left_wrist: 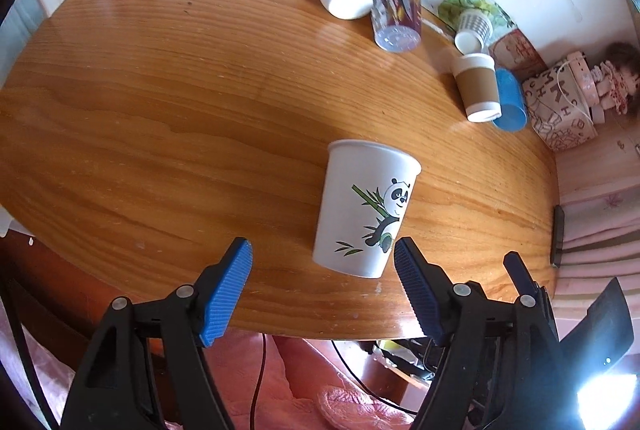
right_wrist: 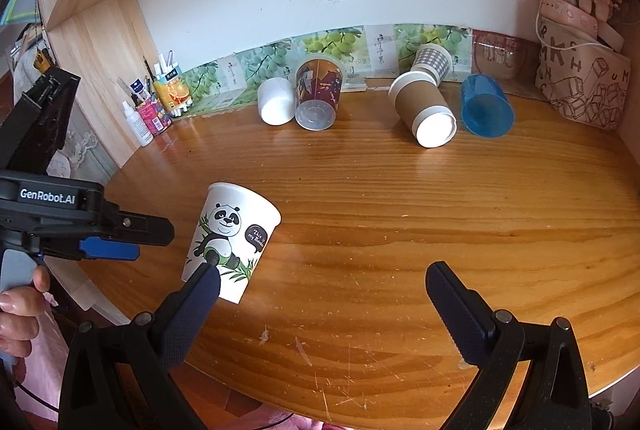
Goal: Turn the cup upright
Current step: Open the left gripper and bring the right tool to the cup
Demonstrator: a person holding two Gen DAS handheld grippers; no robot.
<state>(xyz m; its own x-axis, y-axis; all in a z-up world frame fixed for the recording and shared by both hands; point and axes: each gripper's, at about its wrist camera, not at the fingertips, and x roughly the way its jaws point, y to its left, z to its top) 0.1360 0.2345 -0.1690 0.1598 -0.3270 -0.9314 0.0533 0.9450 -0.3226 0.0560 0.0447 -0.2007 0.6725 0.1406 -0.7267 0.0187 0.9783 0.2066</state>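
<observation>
A white paper cup with a panda print (left_wrist: 366,208) stands upright on the wooden table (left_wrist: 160,102), near its front edge. It also shows in the right wrist view (right_wrist: 230,242). My left gripper (left_wrist: 323,262) is open, its blue pads just short of the cup's base on either side. It shows from the side in the right wrist view (right_wrist: 120,238), left of the cup. My right gripper (right_wrist: 322,280) is open and empty, to the right of the cup; its left finger overlaps the cup's base in view.
Several cups lie on their sides along the back: a white one (right_wrist: 275,105), a clear printed one (right_wrist: 318,92), a brown-sleeved one (right_wrist: 426,108), a checked one (right_wrist: 431,61) and a blue one (right_wrist: 486,106). Bottles and pens (right_wrist: 154,106) stand back left, a printed bag (right_wrist: 582,74) back right.
</observation>
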